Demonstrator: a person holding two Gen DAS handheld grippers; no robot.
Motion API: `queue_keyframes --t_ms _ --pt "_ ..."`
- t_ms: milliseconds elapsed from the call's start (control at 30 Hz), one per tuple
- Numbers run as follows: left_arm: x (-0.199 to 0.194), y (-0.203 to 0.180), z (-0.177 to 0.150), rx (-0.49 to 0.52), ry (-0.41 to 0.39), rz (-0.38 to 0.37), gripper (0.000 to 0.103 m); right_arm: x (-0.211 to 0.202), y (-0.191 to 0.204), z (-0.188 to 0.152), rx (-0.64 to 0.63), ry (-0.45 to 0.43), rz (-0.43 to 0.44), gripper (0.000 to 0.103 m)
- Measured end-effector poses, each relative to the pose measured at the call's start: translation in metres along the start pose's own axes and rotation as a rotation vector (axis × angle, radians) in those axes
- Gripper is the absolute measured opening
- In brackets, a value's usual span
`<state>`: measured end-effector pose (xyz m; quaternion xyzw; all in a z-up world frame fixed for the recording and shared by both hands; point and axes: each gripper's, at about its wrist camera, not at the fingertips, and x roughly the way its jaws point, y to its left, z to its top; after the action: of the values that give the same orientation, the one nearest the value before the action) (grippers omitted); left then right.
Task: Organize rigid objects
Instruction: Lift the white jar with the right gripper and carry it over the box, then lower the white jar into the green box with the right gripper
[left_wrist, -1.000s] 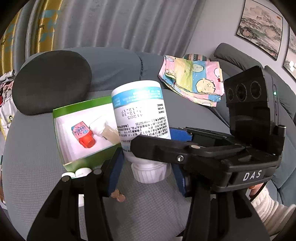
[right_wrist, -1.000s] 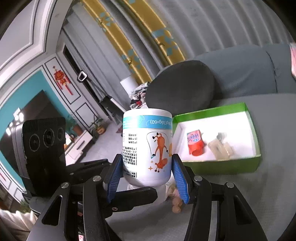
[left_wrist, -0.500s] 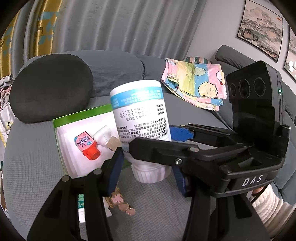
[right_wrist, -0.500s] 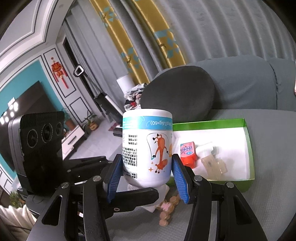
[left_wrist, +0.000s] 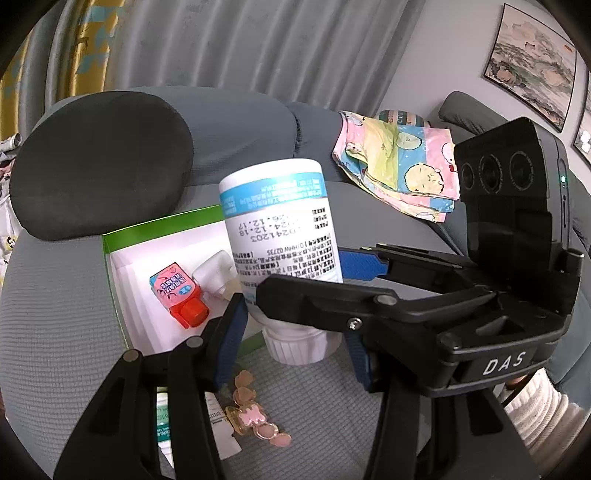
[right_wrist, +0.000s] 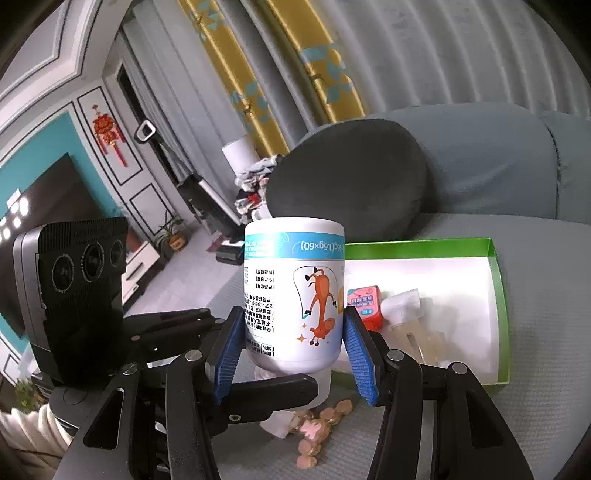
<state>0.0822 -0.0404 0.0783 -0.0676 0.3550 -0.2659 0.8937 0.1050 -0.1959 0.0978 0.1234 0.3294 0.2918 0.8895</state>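
A white bottle (left_wrist: 280, 236) with a blue band hangs upside down over the grey sofa seat, held by both grippers. My left gripper (left_wrist: 293, 347) is shut on its ribbed white cap (left_wrist: 295, 343). My right gripper (right_wrist: 293, 350) is shut on the bottle's body (right_wrist: 295, 295), its blue pads (right_wrist: 229, 347) pressing both sides. Just behind the bottle lies an open green box (left_wrist: 159, 225) with a white inside, seen also in the right wrist view (right_wrist: 417, 243). In the box lie a small red and pink bottle (left_wrist: 177, 291) and a clear bottle (left_wrist: 216, 271).
A pink and gold keychain (left_wrist: 251, 413) and small white packets (left_wrist: 162, 417) lie on the seat under the bottle. A dark round cushion (left_wrist: 99, 162) leans on the sofa back. A patterned cloth (left_wrist: 399, 173) lies to the right. A person's white sleeve (left_wrist: 543, 410) shows at the lower right.
Both grippers have carried the bottle together across the seat. The green box now looks nearer and lies further right in the left wrist view, and the keychain has come into sight below.
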Motion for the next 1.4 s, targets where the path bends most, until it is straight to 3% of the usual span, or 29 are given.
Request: queue_keyframes --t_ms 1400 --pt "0.080 0.057 0.015 -0.100 0.136 0.018 0.049 0.079 -0.062 0.006 0.063 0.132 -0.033 0.055"
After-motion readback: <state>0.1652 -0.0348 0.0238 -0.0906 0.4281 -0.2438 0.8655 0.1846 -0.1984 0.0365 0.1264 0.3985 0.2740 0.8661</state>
